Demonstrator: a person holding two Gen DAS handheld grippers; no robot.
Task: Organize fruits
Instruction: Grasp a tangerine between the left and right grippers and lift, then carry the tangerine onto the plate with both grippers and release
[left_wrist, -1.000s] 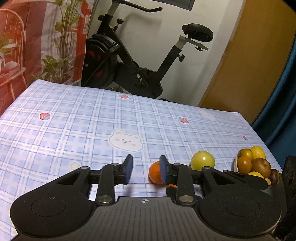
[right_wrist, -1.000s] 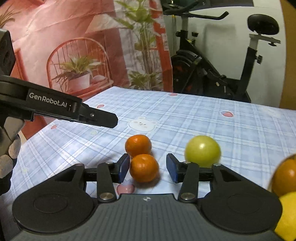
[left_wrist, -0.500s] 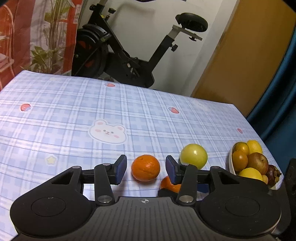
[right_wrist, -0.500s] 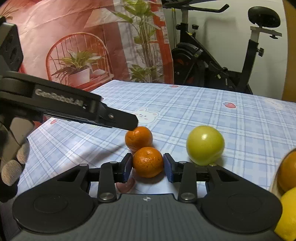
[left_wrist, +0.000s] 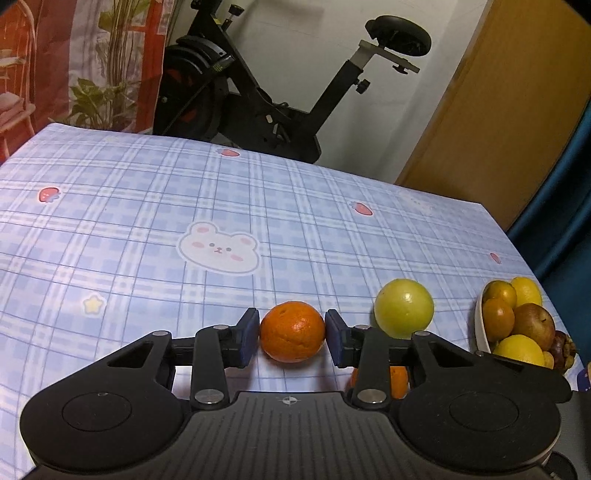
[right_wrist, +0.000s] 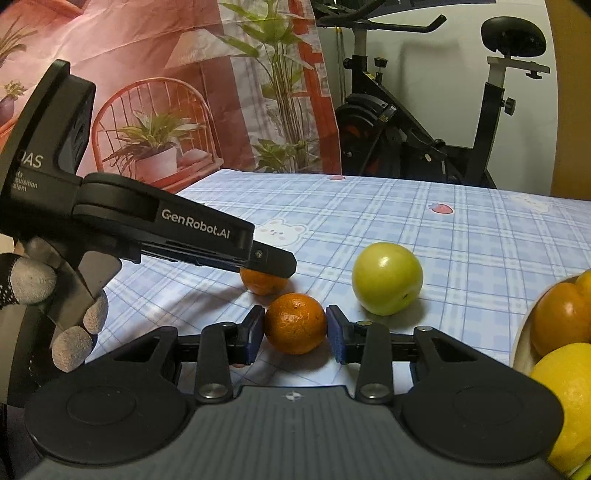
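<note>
Oranges both in play now: left gripper (left_wrist: 291, 332), empty a sec ago, is closing w/ pads touching the far orange (left_wrist: 292, 331), centre of its frame. Right gripper (right_wrist: 295, 332) went from loose to pinching the near orange (right_wrist: 295, 323), low centre. Both look ready to lift toward the bowl (left_wrist: 481, 328), lower right.

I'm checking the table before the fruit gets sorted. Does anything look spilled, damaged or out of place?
Nothing is spilled or damaged. Three fruits lie loose on the tablecloth outside the bowl: two oranges and a green apple.
</note>
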